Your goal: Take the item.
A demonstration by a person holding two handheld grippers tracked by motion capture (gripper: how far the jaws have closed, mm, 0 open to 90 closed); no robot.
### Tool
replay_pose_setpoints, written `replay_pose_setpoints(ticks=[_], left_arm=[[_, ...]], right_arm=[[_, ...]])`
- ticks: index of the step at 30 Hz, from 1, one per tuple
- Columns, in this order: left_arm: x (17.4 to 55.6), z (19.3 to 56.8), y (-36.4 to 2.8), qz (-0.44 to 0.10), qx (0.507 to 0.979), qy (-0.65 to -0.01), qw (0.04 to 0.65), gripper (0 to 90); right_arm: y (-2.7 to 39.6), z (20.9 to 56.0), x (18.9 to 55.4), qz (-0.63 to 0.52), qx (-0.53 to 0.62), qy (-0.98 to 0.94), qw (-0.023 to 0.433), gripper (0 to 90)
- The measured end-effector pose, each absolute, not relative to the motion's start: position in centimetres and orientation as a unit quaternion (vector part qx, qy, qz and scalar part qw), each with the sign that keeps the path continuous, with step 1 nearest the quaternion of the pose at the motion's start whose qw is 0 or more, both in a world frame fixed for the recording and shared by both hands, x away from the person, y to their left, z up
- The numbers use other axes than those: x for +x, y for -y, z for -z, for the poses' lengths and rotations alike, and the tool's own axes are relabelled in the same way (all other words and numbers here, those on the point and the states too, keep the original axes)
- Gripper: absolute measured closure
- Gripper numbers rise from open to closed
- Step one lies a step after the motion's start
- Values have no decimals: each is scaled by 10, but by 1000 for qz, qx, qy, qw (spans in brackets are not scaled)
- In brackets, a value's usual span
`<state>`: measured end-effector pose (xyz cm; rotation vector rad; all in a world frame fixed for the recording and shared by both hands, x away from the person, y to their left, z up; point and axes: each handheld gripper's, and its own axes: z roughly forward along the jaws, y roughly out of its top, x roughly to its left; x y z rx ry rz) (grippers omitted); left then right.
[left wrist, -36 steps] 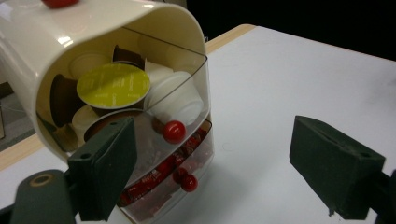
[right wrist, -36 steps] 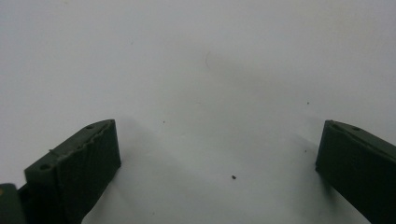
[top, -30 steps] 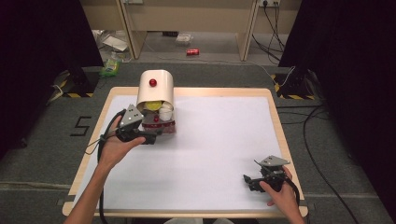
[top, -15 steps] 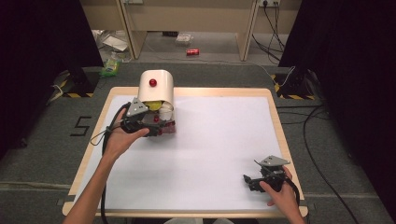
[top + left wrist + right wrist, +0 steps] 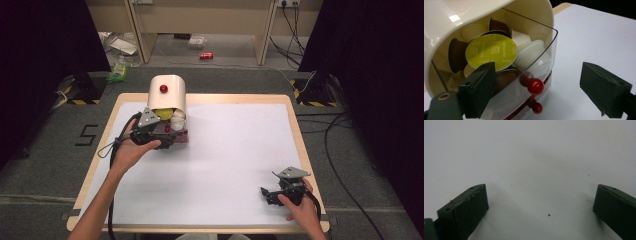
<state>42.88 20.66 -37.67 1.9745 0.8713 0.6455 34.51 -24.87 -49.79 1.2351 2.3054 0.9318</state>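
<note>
Glossy cream dome (image 5: 168, 92) over a clear drawer (image 5: 541, 75) of foil-lidded pods (image 5: 491, 55) — both grippers, left (image 5: 537, 92) and right (image 5: 540, 212), gape empty; white bench (image 5: 235, 150) lies bare.

White table sheet (image 5: 240, 150), red can (image 5: 206, 55) & green pkg (image 5: 118, 74) on floor behind, "5" mark (image 5: 87, 135) at left.

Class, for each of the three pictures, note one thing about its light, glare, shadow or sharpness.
High view: the white table is evenly lit and the surroundings fall dark. Left gripper view: glare on the cream hood and red knob; the near fingers look soft. Right gripper view: dim and grey, with faint shadows beside the fingers.
</note>
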Motion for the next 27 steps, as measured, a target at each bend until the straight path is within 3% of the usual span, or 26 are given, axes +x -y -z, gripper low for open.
replay_pose_setpoints(ticks=[27], left_arm=[[382, 388, -204, -264, 791, -332, 441, 136]], right_arm=[[249, 498, 345, -330, 437, -817, 182, 4]])
